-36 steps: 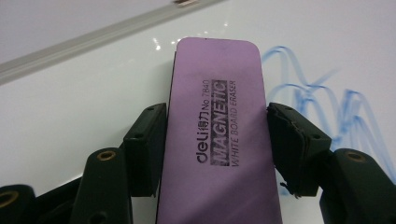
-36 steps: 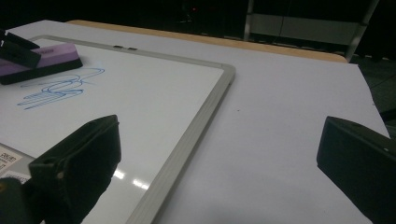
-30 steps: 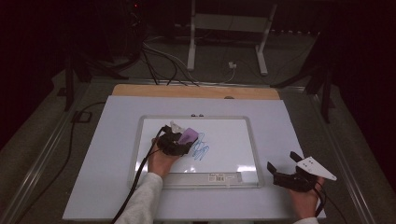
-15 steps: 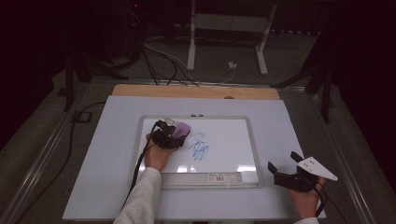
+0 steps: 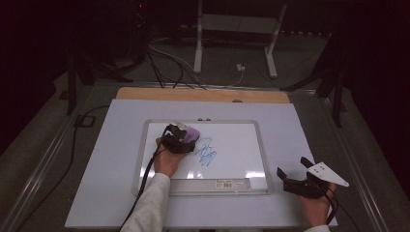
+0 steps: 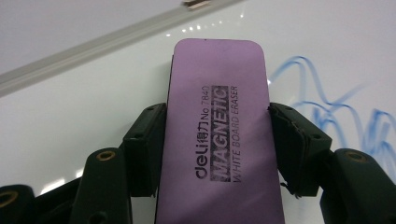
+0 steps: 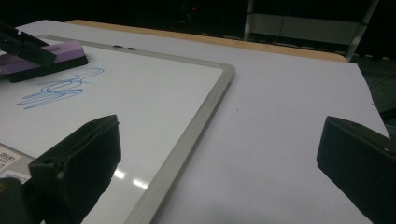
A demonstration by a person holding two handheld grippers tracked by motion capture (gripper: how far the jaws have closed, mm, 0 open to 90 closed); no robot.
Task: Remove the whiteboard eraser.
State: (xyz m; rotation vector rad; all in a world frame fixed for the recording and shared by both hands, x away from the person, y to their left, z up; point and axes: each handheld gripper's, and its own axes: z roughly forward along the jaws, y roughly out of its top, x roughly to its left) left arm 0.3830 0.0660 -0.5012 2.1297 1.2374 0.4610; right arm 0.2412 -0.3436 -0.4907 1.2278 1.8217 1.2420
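Though lower end cut off in left gripper view, purple rectangular magnetic eraser (image 6: pixel 217 135) sits clamped between left gripper (image 5: pixel 180 138) jaws, near whiteboard's (image 5: pixel 263 150) far-left corner, beside blue scribble (image 5: pixel 207 152). Right gripper (image 5: pixel 296 175) wide, empty, near bench's near-right corner.

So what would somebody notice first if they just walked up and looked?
Probably the purple eraser, clamped in the left gripper near the whiteboard's upper left. Next, the blue scribble just to its right. The right gripper sits open off the board's lower right corner, holding nothing.
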